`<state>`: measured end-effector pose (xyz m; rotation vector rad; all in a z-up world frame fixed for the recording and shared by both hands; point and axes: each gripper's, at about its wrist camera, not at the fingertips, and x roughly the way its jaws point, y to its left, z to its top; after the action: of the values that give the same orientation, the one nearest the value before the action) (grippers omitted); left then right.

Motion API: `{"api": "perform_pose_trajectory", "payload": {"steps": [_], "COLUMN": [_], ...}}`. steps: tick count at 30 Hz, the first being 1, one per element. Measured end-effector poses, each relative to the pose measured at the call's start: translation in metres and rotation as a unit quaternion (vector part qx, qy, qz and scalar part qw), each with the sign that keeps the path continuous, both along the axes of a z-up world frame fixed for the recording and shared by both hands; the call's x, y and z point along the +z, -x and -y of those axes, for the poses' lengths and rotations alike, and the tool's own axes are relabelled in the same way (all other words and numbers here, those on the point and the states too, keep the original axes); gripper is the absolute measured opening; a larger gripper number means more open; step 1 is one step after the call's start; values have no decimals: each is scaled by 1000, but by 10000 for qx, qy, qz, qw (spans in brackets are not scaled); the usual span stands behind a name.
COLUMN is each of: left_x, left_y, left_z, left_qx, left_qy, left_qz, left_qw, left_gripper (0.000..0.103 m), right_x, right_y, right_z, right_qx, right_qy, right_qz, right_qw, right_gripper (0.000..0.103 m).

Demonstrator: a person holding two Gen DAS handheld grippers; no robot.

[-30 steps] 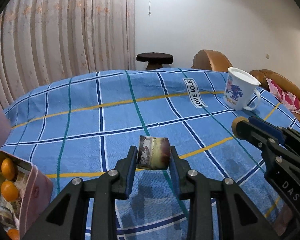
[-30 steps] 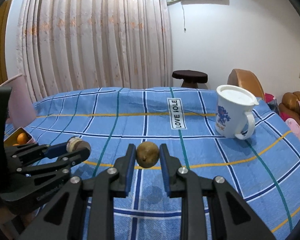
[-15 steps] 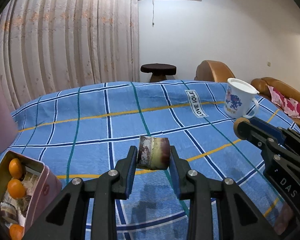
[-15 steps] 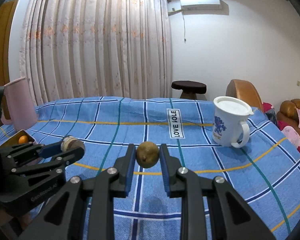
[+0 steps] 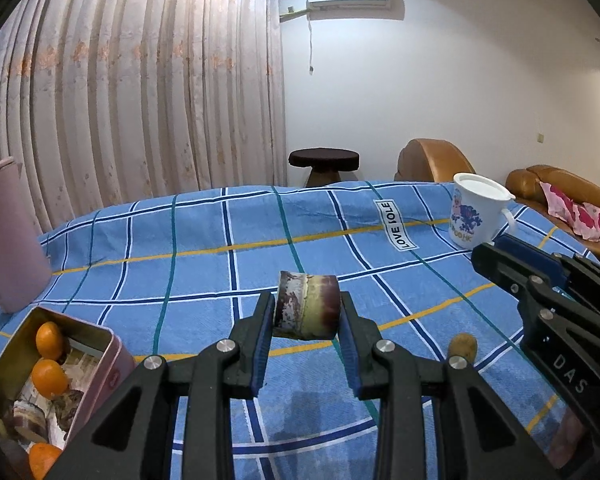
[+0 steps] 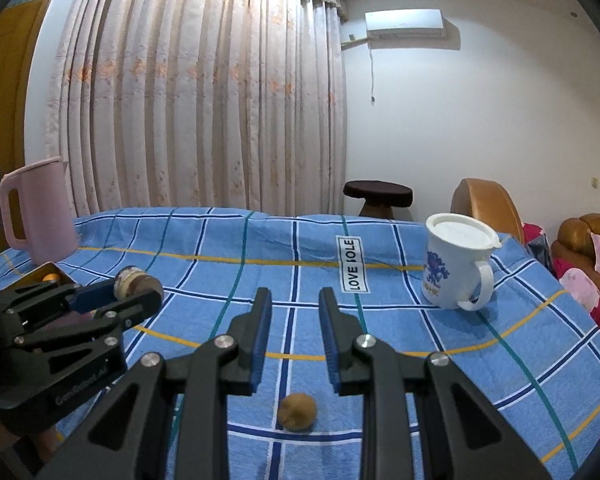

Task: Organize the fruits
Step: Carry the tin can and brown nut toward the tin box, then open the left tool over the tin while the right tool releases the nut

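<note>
Two tongs hover over the blue checked tabletop (image 6: 500, 360): the left tongs (image 5: 306, 312) are clamped on a purple-and-green fruit chunk (image 5: 306, 306). Right tongs (image 6: 294, 332) stand apart and empty, the small brown fruit (image 6: 297, 412) lying on the cloth just below them, untouched.
</note>
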<state>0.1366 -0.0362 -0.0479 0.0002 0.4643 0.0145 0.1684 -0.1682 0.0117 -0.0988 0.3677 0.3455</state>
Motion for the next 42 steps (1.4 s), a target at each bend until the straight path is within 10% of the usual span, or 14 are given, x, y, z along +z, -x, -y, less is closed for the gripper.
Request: {"api": "perform_pose_trajectory", "payload": {"steps": [7,10,20,34,42], "left_x": [0,-1,-2,18,32], "left_y": [3,2,5,61,100], "left_z": [-14,-14,-18,-68,-135], "left_qx": [49,41,-3,360,1088], "left_qy": [257,316,408,245,83], "left_qz": [-45,-80,-148,-35,72], "left_qw": [9996,9995,9991,9990,9940], "left_gripper": [33,33,33,33,33], "right_x": [-8,-13,-44,10,35], "right_y": [-7,-6,-34,15,42], "right_z": [23,26,-4,-65,-150], "right_qx": [-124,-79,266,998,1947], "right_qy": [-180,-108,709,339,162], "right_qz": [-732,-964,-2070,-899,-619], "right_qw": [9971,9953,9754,9904,9788], "right_gripper": [33,68,32,28,28]}}
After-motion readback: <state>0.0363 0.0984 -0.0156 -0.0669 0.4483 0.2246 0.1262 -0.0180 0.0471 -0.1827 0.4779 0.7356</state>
